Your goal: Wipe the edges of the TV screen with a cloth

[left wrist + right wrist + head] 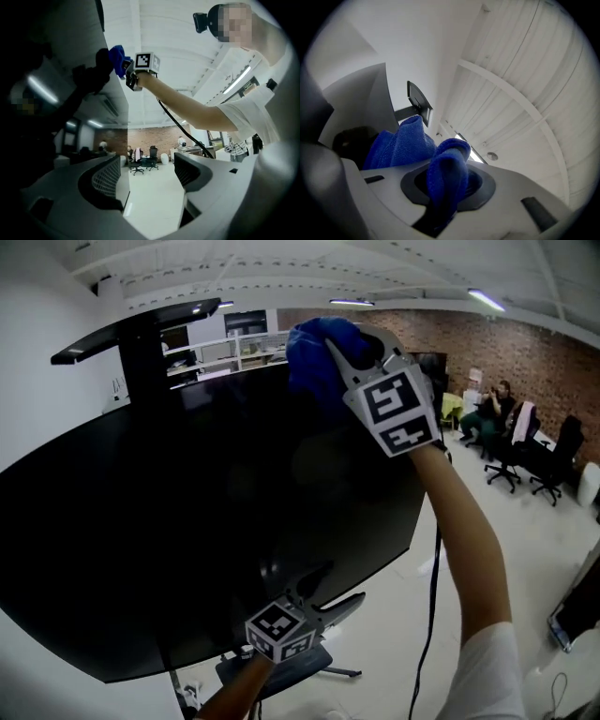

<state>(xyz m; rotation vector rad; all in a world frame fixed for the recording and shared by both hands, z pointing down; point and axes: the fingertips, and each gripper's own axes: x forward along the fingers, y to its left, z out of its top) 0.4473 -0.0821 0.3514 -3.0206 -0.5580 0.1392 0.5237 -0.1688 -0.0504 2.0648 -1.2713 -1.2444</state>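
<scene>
A large black TV screen (187,521) fills the left and middle of the head view. My right gripper (328,352) is raised to the TV's top edge, shut on a bunched blue cloth (314,357) that presses against that edge. In the right gripper view the cloth (401,145) is clamped between the jaws of the right gripper (446,187) and bulges out ahead. My left gripper (323,601) hangs by the TV's lower edge, open and holding nothing. In the left gripper view the left gripper (145,183) points along the screen (70,117) up at the cloth (118,57).
A black stand column with a shelf (141,343) rises behind the TV, and its base (281,671) sits on the floor below. A cable (433,587) hangs beside my right arm. Office chairs and a seated person (497,418) are at the far right by a brick wall.
</scene>
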